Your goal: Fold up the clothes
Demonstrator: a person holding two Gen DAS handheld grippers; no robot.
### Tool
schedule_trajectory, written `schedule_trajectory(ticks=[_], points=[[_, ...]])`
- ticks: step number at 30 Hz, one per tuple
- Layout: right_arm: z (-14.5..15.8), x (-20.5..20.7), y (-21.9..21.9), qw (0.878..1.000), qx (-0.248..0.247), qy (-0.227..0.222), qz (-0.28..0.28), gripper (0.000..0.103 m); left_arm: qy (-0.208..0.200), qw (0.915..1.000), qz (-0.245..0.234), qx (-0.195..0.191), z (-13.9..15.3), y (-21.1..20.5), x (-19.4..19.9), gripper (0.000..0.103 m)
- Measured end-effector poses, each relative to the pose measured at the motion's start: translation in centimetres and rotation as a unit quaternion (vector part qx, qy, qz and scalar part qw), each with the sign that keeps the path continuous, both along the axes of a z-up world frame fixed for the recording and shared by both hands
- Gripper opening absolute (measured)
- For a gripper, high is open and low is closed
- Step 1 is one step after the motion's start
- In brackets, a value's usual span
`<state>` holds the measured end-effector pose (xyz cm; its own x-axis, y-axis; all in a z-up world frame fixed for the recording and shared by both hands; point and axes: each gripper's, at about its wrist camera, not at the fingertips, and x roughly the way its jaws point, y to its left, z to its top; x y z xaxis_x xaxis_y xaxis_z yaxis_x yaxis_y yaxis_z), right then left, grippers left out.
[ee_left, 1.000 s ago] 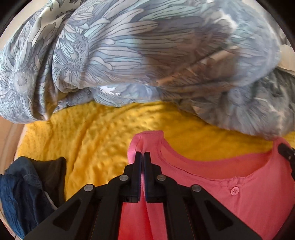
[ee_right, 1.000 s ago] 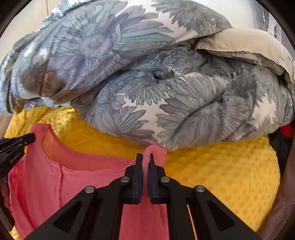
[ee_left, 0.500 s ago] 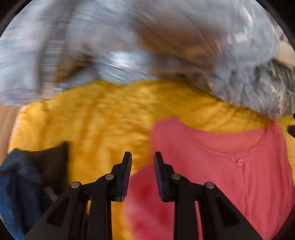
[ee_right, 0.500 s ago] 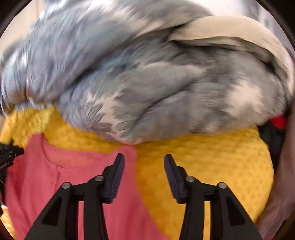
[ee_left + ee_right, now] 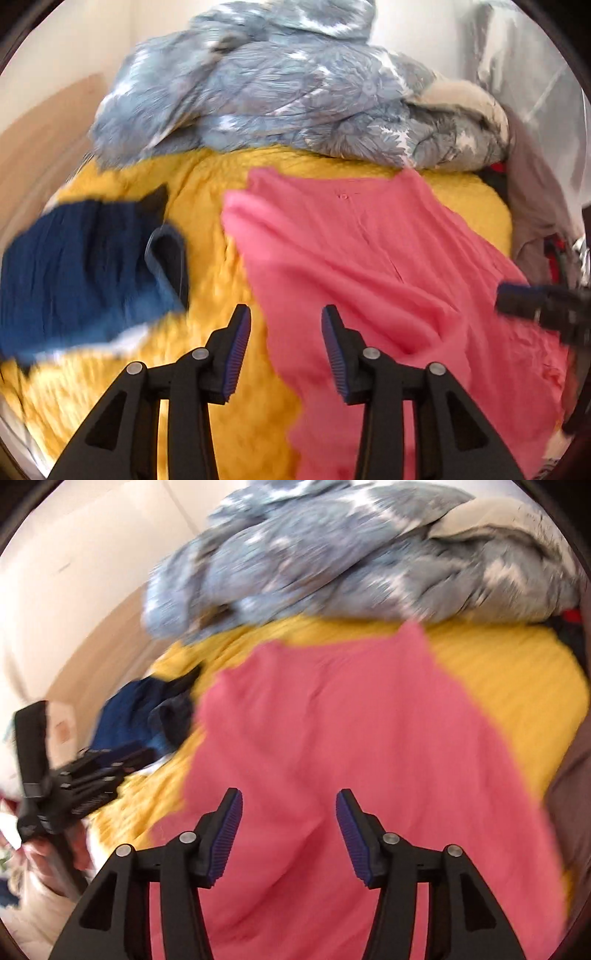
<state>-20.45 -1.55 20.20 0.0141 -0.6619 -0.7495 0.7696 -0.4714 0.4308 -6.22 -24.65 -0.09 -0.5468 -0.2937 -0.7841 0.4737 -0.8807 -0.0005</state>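
Observation:
A pink buttoned top (image 5: 369, 266) lies spread, neck end far, on a yellow textured blanket (image 5: 207, 206). My left gripper (image 5: 284, 332) hovers over the top's left edge. Its jaws are opening, and the pads press on nothing. In the right wrist view the pink top (image 5: 332, 720) fills the middle. My right gripper (image 5: 288, 812) hangs above it with jaws opening and nothing gripped. The right gripper (image 5: 517, 299) shows at the right edge of the left wrist view. The left gripper (image 5: 110, 760) shows at the left of the right wrist view. Both views are motion-blurred.
A crumpled blue-grey floral duvet (image 5: 295, 92) is piled at the far side of the blanket. A dark blue garment (image 5: 74, 266) lies left of the pink top. Brown-grey cloth (image 5: 535, 206) hangs at the right. A wooden board (image 5: 40, 129) and a pale wall are at the far left.
Both grippers were shut on the pink top's shoulders a second ago. They have let go, opened and drawn back fast from the duvet, so more of the top is in view.

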Motion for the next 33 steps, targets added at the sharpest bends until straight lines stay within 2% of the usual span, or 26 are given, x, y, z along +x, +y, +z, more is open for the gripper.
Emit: schedule_trajectory(ticks=[1, 4, 6, 8, 9, 10, 12, 13, 18, 22, 33], points=[[0.3, 1.8, -0.3, 1.000, 0.006, 0.012, 0.018, 0.056, 0.005, 0.9999, 0.012, -0.008, 0.2, 0.2, 0.8, 0.044], [1.5, 7.9, -1.4, 0.990, 0.022, 0.118, 0.071, 0.056, 0.025, 0.9989, 0.039, -0.008, 1.0, 0.6, 3.1, 0.046], [1.9, 12.2, -2.2, 0.972, 0.038, 0.206, 0.103, 0.056, 0.043, 0.9976, 0.048, 0.026, 1.3, 0.6, 5.3, 0.051], [1.6, 15.8, -2.7, 0.946, 0.056, 0.293, 0.127, 0.056, 0.059, 0.9948, 0.064, 0.052, 1.0, 0.3, 7.2, 0.053], [1.3, 17.1, -3.0, 0.934, 0.064, 0.324, 0.137, 0.056, 0.062, 0.9933, 0.071, 0.067, 0.6, 0.1, 7.9, 0.055], [1.0, 17.8, -3.3, 0.928, 0.068, 0.337, 0.145, 0.056, 0.065, 0.9915, 0.077, 0.083, 0.2, -0.1, 8.6, 0.055], [0.1, 18.6, -4.0, 0.932, 0.071, 0.314, 0.168, 0.056, 0.069, 0.9886, 0.081, 0.107, -0.2, -0.2, 9.7, 0.055], [-0.3, 18.6, -4.3, 0.934, 0.073, 0.302, 0.175, 0.056, 0.067, 0.9900, 0.076, 0.099, -0.2, 0.2, 9.9, 0.055], [-1.3, 18.4, -4.9, 0.937, 0.082, 0.291, 0.173, 0.056, 0.042, 0.9982, 0.042, 0.003, 0.3, 2.1, 10.2, 0.056], [-2.0, 18.4, -5.9, 0.934, 0.092, 0.300, 0.171, 0.056, 0.051, 0.9981, 0.031, 0.019, 0.3, 1.3, 10.7, 0.056], [-4.3, 20.1, -7.9, 0.909, 0.131, 0.344, 0.194, 0.056, 0.062, 0.9938, 0.069, 0.061, 0.0, -1.9, 12.3, 0.058]])
